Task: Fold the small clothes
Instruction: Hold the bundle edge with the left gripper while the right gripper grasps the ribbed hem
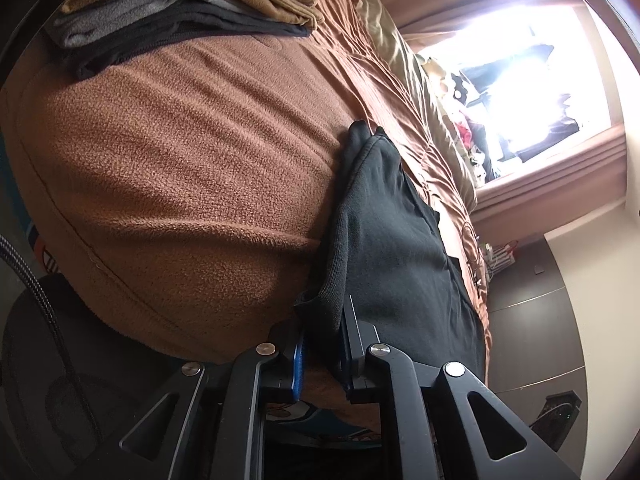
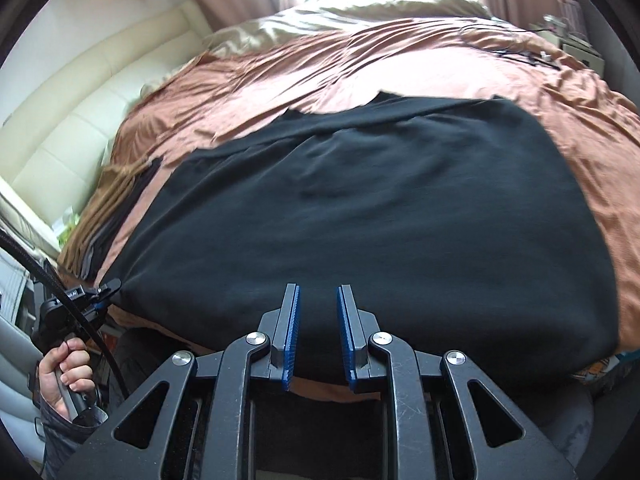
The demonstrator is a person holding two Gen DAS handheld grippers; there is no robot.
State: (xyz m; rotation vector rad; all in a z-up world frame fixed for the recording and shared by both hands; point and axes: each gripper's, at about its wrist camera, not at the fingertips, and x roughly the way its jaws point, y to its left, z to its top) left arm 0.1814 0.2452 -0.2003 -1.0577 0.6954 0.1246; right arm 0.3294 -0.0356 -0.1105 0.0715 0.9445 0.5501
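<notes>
Crowding black garment (image 2: pixel 360 208): folded stack (image 1: pixel 188 12), perhaps fleece.

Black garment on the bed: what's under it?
The black garment lies spread on a brown fleece blanket, which shows around its edges. The left hand-held gripper pinches one corner. Whatever lies beneath the garment's middle is covered.

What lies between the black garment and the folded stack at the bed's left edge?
In the right wrist view, only a strip of brown blanket separates the black garment from the folded stack.
</notes>
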